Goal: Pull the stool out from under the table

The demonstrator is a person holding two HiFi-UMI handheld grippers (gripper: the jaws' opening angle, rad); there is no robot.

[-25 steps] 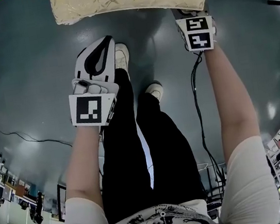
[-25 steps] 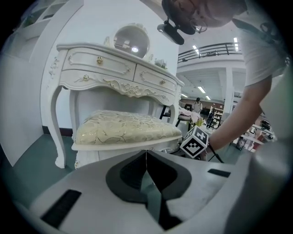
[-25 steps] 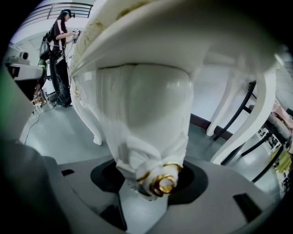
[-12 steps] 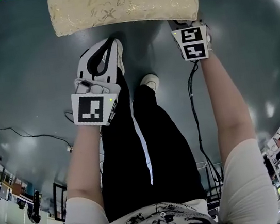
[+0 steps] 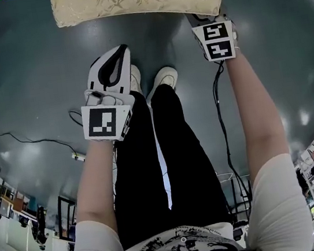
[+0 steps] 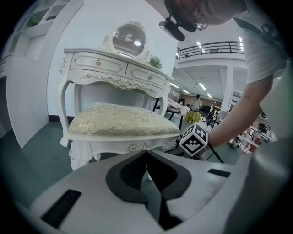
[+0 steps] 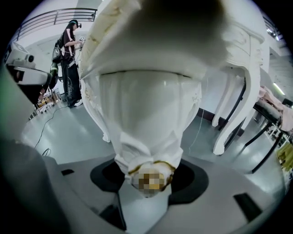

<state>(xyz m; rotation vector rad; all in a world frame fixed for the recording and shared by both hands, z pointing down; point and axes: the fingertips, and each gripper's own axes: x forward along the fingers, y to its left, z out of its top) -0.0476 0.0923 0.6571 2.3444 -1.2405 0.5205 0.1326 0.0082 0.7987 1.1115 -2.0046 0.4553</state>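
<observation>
grey-green glossy floor (image 5: 32,70), big open hall. right gripper (image 7: 149,180) jaws clamped on a carved white stool leg (image 7: 146,114); the leg fills the gap between both pads. left gripper (image 6: 145,157) jaws closed tip to tip, nothing between them, held in the air short of the stool (image 6: 121,121). stool with gold-patterned cushion stands on the floor just in front of the white dressing table (image 6: 114,68). head view: right gripper tucked under the cushion's right corner, person's shoes (image 5: 165,80) between the grippers, cable (image 5: 222,118) running beside the right arm.
</observation>
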